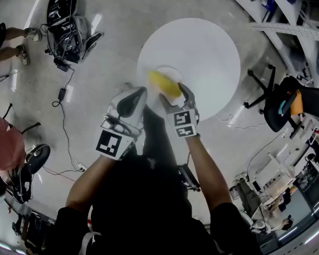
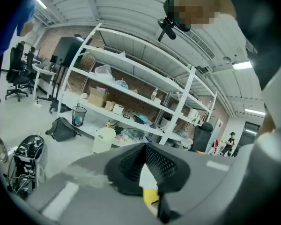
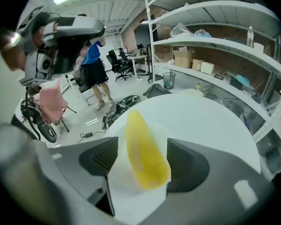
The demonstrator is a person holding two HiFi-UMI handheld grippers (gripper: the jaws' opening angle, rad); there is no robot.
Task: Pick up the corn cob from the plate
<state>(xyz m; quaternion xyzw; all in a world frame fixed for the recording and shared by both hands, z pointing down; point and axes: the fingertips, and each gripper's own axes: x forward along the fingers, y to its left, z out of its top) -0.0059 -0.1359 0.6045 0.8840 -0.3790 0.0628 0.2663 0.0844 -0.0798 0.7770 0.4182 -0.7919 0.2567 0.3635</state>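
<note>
Corn cob: the yellow corn cob (image 3: 145,153) is lying lengthwise on the plate, between the right gripper's jaws.
Plate: the white plate (image 3: 118,175) is sitting on the round white table (image 1: 204,49), close to the table edge nearest the person.
Right gripper: the right gripper (image 1: 175,95) is reaching down over the plate with its jaws standing wide apart, one on each side of the cob and not squeezing it. A clear gap is showing at the left jaw, while the right jaw is standing just beside the cob.
Left gripper: the left gripper (image 1: 132,101) is hovering just left of the plate with its jaw tips meeting and gripping nothing.
Surroundings: an office chair (image 1: 276,108) is standing on the floor to the right of the table.
</note>
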